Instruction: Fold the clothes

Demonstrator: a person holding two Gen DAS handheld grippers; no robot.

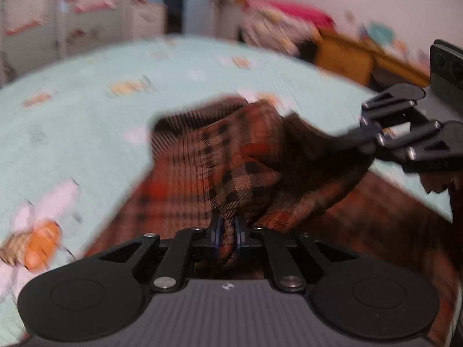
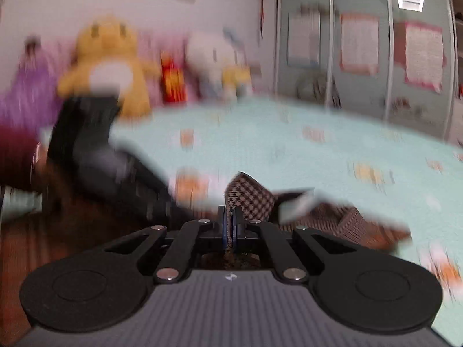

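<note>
A brown, orange and black plaid garment (image 1: pixel 231 159) lies bunched on the mint bedspread (image 1: pixel 86 110). My left gripper (image 1: pixel 228 228) is shut on a fold of this cloth, which is pinched between its blue pads. In the left wrist view the right gripper (image 1: pixel 367 133) reaches in from the right edge and its tips meet the garment's dark far corner. In the right wrist view my right gripper (image 2: pixel 230 225) is shut on a strip of the plaid garment (image 2: pixel 254 199), and more of the cloth trails off to the right. Both views are blurred.
Plush toys, a yellow one (image 2: pixel 107 63) and a white one (image 2: pixel 211 60), sit at the bed's far edge. A dark blurred shape (image 2: pixel 86 144) crosses the left of the right wrist view. Wardrobe doors (image 2: pixel 361 49) stand behind the bed. A wooden bed frame (image 1: pixel 361 57) shows at the right.
</note>
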